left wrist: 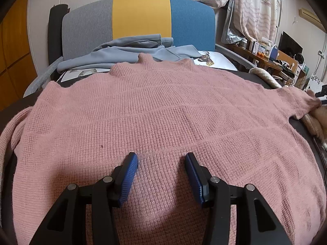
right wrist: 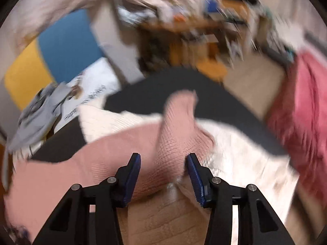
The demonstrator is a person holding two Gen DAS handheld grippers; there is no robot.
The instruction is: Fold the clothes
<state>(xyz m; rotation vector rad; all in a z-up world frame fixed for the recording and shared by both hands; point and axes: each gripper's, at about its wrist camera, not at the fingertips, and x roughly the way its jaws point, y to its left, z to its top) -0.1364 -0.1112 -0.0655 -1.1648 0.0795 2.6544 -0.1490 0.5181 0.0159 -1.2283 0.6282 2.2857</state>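
Observation:
A pink knit sweater (left wrist: 163, 110) lies spread flat across a dark surface and fills most of the left wrist view. My left gripper (left wrist: 161, 157) is open and empty, just above the sweater's near part. In the blurred right wrist view, one sleeve of the pink sweater (right wrist: 175, 126) runs away from me over a cream knit garment (right wrist: 235, 153). My right gripper (right wrist: 163, 158) is open and empty, its jaws standing either side of the sleeve's near part.
A light blue garment (left wrist: 130, 51) lies beyond the sweater, against a grey, yellow and blue headboard (left wrist: 141, 16). A dark pink cloth (right wrist: 302, 110) hangs at the right. A cluttered wooden desk (left wrist: 263, 55) stands at the far right.

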